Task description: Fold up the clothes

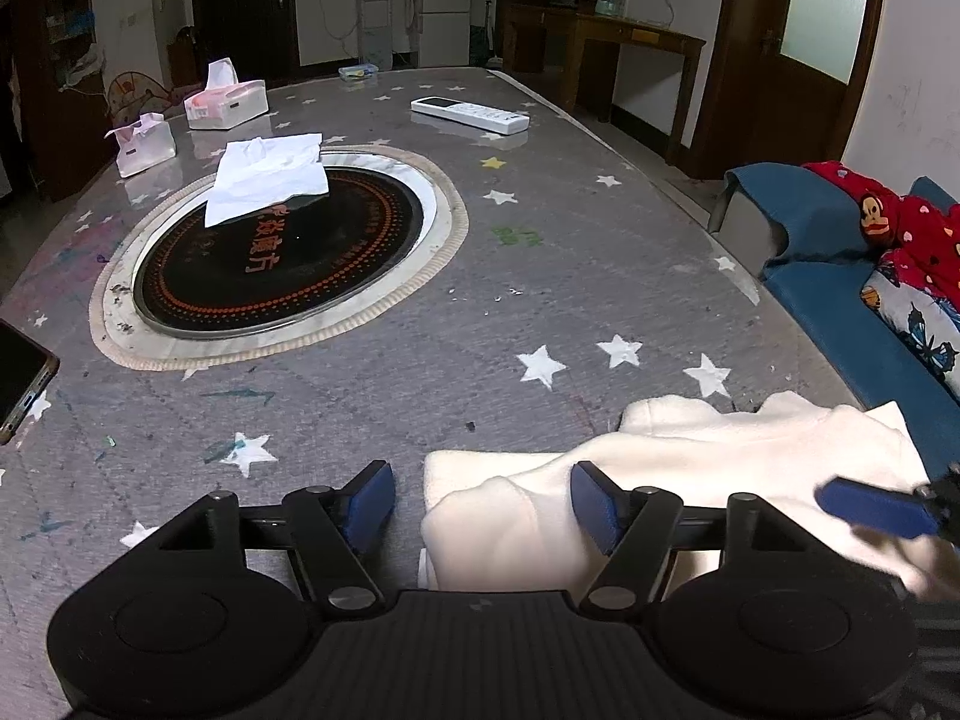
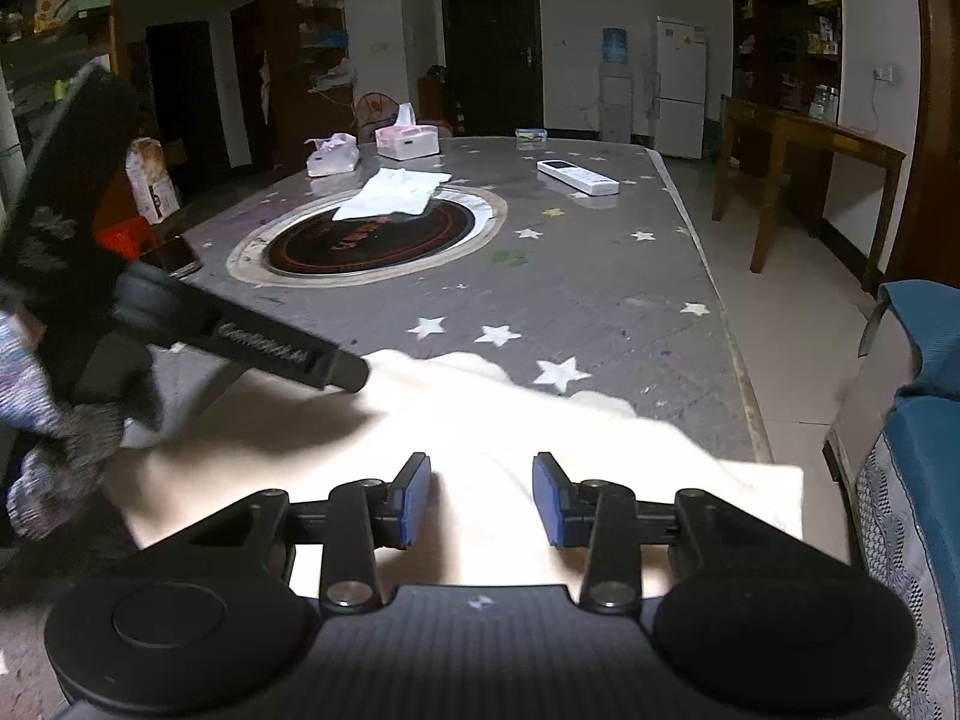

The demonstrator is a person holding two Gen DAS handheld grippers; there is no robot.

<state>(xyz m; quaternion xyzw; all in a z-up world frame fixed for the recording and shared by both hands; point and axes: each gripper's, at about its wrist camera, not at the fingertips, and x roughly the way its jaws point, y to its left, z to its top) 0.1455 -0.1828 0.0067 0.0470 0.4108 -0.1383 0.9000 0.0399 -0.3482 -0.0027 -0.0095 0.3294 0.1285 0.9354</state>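
Note:
A cream fleece garment (image 1: 690, 450) lies folded on the grey star-patterned tablecloth (image 1: 480, 312), near the table's front right corner. My left gripper (image 1: 483, 498) stands open over the garment's left end: its right pad is above the fleece and its left pad above bare cloth, and neither presses. From the right, a blue finger of my right gripper (image 1: 876, 507) reaches over the garment. In the right wrist view my right gripper (image 2: 483, 498) is open just above the garment (image 2: 540, 420), pads apart. The left gripper's black body (image 2: 270, 348) and a gloved hand (image 2: 48, 420) are at the left.
A round black cooktop (image 1: 276, 258) is set into the table with a white cloth (image 1: 264, 177) lying on it. Behind are two tissue boxes (image 1: 228, 99), a white remote (image 1: 471, 114) and a small container (image 1: 358, 72). A phone (image 1: 21, 378) lies at the left edge. A blue sofa (image 1: 840, 276) with red clothing stands at the right.

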